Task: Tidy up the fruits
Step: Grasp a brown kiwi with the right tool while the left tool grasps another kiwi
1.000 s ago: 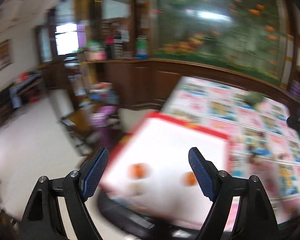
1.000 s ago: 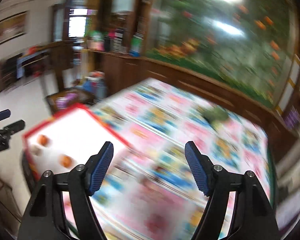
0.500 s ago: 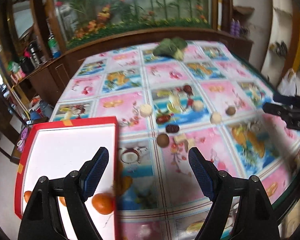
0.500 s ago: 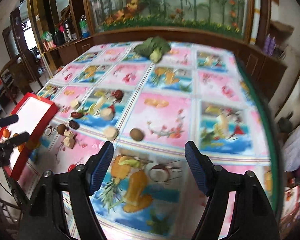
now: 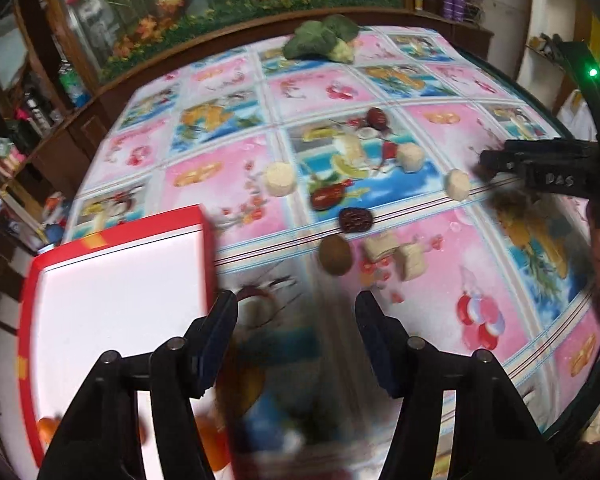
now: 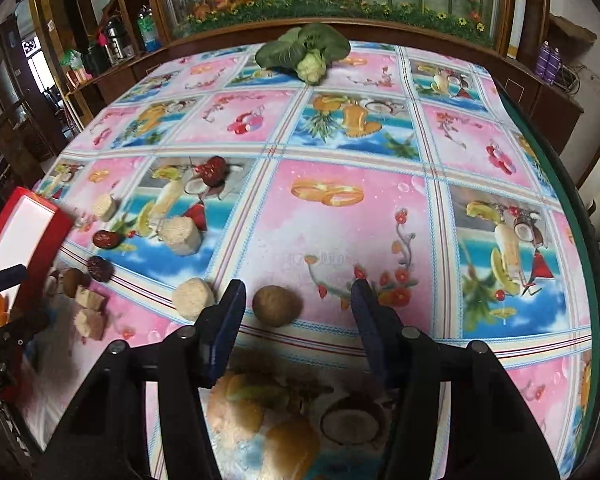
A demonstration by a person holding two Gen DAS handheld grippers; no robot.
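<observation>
Right gripper (image 6: pixel 298 300): fingers spread apart, grasping nothing, a brown round fruit (image 6: pixel 276 305) on the tablecloth (image 6: pixel 339 232) between the tips. Left gripper (image 5: pixel 296 322): fingers likewise released and empty, above the cloth. Just left of it lies the red-rimmed white tray (image 5: pixel 112 280), holding oranges (image 5: pixel 46 428) at its near end. Beyond, dark dates (image 5: pixel 355 220), pale round pieces (image 5: pixel 280 179) and another brown fruit (image 5: pixel 335 255) lie scattered. A leafy green vegetable (image 6: pixel 303 52) rests at the far edge.

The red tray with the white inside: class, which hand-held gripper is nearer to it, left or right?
Left. The left hand-held gripper hangs open right beside the red tray; the right hand-held gripper is open farther along the table, around a brown round fruit.
</observation>
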